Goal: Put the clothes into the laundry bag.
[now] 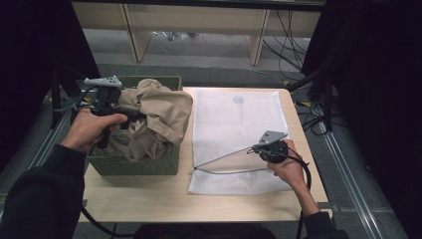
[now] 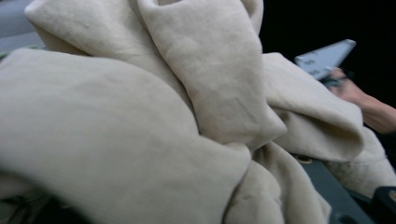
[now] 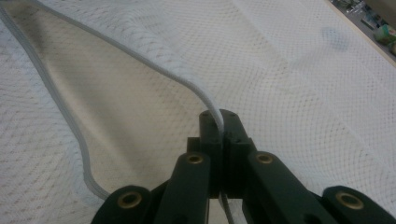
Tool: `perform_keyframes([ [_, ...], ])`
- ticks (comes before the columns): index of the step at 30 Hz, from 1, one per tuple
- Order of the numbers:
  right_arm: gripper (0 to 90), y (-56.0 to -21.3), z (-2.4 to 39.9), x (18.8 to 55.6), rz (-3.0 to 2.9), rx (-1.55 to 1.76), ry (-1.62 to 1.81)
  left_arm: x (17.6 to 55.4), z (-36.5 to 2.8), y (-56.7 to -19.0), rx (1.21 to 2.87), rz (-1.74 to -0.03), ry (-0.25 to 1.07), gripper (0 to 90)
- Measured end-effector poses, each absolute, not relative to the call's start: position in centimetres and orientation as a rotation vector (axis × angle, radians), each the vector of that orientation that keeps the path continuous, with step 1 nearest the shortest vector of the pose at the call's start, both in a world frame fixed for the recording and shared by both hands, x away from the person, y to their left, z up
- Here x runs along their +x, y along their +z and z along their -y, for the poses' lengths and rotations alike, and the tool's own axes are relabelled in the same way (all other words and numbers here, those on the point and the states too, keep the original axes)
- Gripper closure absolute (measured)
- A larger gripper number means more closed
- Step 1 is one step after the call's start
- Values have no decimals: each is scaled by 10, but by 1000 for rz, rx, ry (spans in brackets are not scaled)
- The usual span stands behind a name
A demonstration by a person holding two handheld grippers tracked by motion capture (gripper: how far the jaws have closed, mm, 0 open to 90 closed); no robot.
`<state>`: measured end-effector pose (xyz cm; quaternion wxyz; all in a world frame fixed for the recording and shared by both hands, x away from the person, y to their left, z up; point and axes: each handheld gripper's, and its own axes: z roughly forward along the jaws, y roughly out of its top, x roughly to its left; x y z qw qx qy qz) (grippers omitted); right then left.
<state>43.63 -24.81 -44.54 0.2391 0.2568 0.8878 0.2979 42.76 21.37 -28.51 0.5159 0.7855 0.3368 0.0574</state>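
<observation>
While clamped on the beige garment (image 1: 154, 117) above the wicker basket (image 1: 137, 164), left tool (image 1: 130, 115) lifting; right tool (image 3: 219, 122) pinching mesh laundry bag (image 1: 234, 124) rim open on bench (image 1: 139, 199). Risk: trailing cloth snagging basket, missing mouth.

Table lit evenly w/ dark surrounds; close cloth (image 2: 140, 116) blurred, soft, low res overall.

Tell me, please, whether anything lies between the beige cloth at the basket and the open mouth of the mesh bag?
Nothing visible does. Between the beige cloth and the mesh bag is bare table; the right gripper holds the bag's edge up.
</observation>
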Motion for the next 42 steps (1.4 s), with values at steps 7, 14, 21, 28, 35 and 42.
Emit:
perform_keyframes([
  [7, 899, -446, 249, 439, -2432, 673, 819, 403, -203, -261, 1839, -737, 115, 652],
  [14, 899, -444, 248, 438, -2427, 703, 830, 373, -171, -247, 1839, -606, -1, 652],
  [21, 899, -439, 251, 438, -2424, 720, 847, 347, -125, -246, 1841, -471, -133, 650],
  [28, 899, -435, 256, 440, -2411, 733, 892, 345, -77, -285, 1889, -435, -216, 646],
  [35, 899, -429, 260, 439, -2390, 759, 941, 367, -49, -312, 1952, -460, -122, 644],
  [42, 900, -427, 263, 440, -2371, 778, 963, 369, -25, -345, 2111, -429, 87, 637],
])
